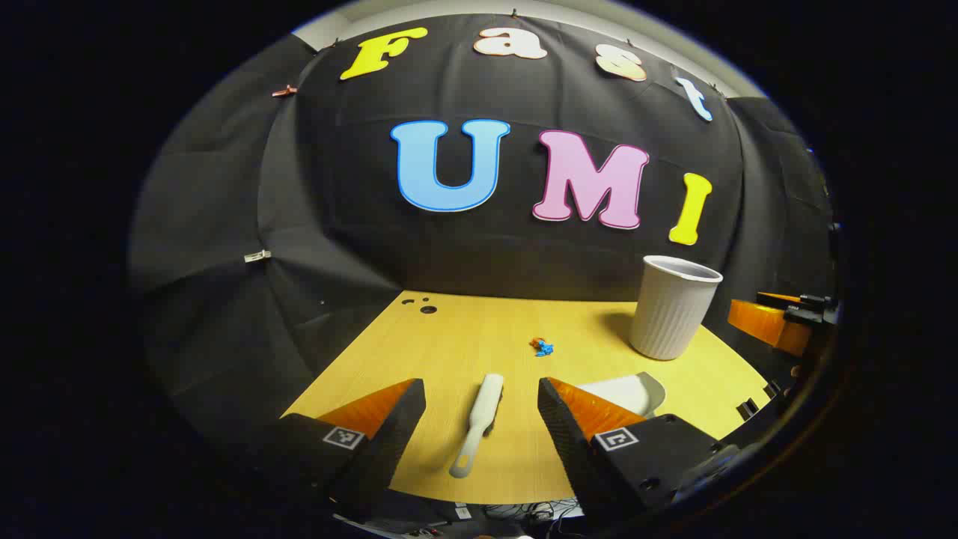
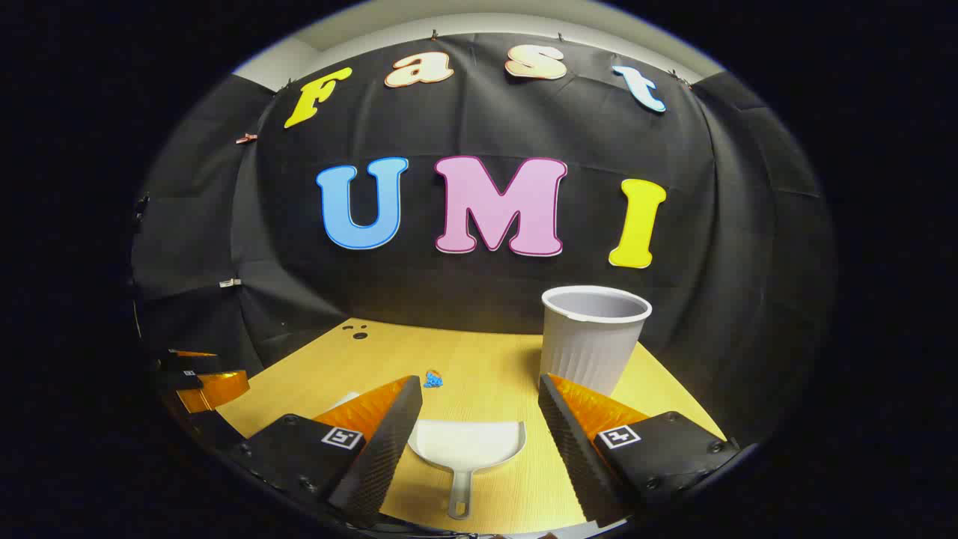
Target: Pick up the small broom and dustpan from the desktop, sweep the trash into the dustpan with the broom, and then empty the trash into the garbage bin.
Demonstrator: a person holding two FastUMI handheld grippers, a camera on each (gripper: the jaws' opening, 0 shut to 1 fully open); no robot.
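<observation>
A small white broom [image 1: 477, 424] lies on the yellow desktop [image 1: 464, 329], straight ahead between the open fingers of my left gripper [image 1: 481, 408], handle toward me. Bits of blue and orange trash [image 1: 542, 346] lie beyond it. A white dustpan [image 2: 467, 454] rests flat between the open fingers of my right gripper [image 2: 480, 408], handle toward me; its edge also shows as the dustpan [image 1: 629, 391] in the left gripper view. The trash [image 2: 433, 379] lies just past the pan. A white ribbed garbage bin [image 2: 591, 346], also seen as the bin [image 1: 672, 307], stands upright at the right.
The other gripper [image 1: 778, 318] appears at the right edge of the left gripper view, and the left one [image 2: 198, 378] at the left edge of the right gripper view. Small dark holes [image 1: 423, 305] mark the desk's far left corner. Black cloth walls close the back.
</observation>
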